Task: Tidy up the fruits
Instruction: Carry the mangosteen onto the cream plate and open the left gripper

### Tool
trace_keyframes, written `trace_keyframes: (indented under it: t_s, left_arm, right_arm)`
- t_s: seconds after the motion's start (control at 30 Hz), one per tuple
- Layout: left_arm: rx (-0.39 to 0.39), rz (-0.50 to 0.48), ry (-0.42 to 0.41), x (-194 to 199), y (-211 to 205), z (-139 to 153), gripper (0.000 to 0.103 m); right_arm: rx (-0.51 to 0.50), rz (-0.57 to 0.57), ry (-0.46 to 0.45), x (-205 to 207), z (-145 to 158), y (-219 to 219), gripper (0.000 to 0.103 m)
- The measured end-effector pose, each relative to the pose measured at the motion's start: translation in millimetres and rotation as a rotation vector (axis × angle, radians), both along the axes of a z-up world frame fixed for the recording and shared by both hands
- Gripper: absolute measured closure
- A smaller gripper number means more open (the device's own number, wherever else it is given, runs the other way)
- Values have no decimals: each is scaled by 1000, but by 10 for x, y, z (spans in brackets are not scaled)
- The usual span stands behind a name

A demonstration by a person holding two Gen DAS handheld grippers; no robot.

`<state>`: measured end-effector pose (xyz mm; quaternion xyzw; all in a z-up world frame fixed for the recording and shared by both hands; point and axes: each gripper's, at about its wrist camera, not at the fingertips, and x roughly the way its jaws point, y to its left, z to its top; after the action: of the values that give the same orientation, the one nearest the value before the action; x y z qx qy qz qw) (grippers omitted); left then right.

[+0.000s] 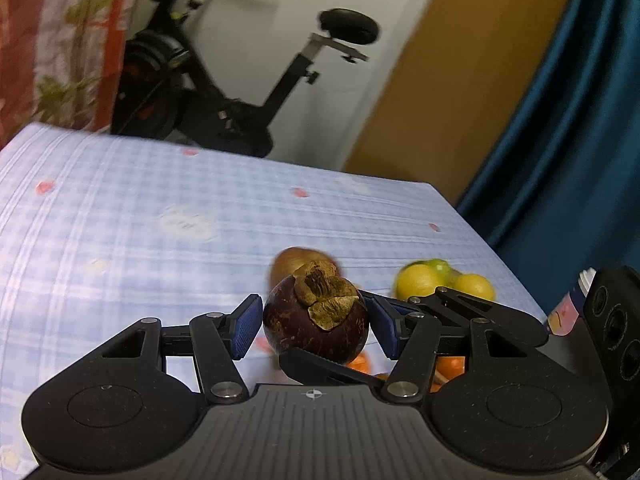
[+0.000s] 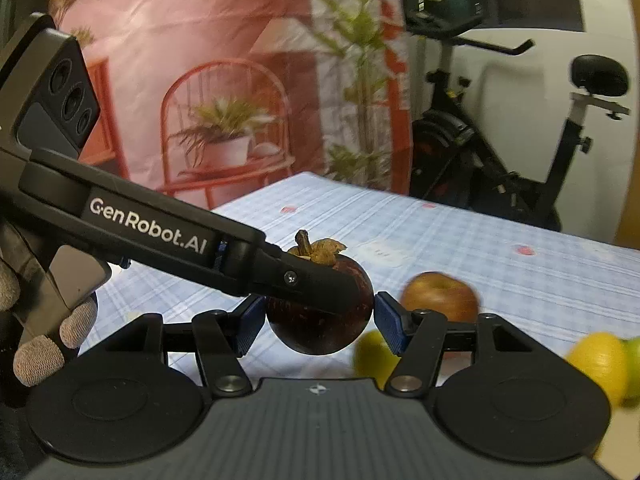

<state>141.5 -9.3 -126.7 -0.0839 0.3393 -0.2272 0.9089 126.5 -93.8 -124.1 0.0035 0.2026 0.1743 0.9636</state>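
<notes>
A dark purple mangosteen (image 1: 316, 322) with a dry brown cap sits between the blue pads of my left gripper (image 1: 316, 324), above the blue checked table. The same mangosteen (image 2: 320, 320) also sits between the pads of my right gripper (image 2: 320, 322). Both grippers close on it from different sides. In the right wrist view the left gripper's finger (image 2: 312, 282) crosses the fruit's front. A brown apple (image 2: 440, 296) and yellow-green citrus fruits (image 2: 600, 360) lie on the table behind. They also show in the left wrist view as the apple (image 1: 292, 264) and citrus (image 1: 424, 280).
Orange fruits (image 1: 450, 364) lie below my left gripper, mostly hidden. The table's far edge (image 1: 240, 156) runs in front of an exercise bike (image 1: 224, 92). A blue curtain (image 1: 568, 140) hangs at the right. A small printed container (image 1: 568, 308) stands at the table's right edge.
</notes>
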Motion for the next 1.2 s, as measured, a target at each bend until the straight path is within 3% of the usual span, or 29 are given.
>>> trace_keyframes:
  t_s: [0.3,0.63,0.87,1.03,1.2]
  left_arm:
    - [83,-134,-24,56,-845,153,41]
    - [163,-291,4,211,-1759,-49,41]
    - [226,-324,45,268,-1983,-234,43]
    - [236,-307,55,322,-1993,-302,45]
    - [261,-304,41,338,-2115,-307,48]
  right_arm:
    - [89,-130,-43,-341,156,-678,41]
    - [192,-292,-37,-671,68,-1514,41]
    - [161,-375,-46,-749,-16,-1764,44]
    - [156,-365,-39,-740,-124,-1775,53]
    - [161,-361,-62,-736,-164,-1797,53]
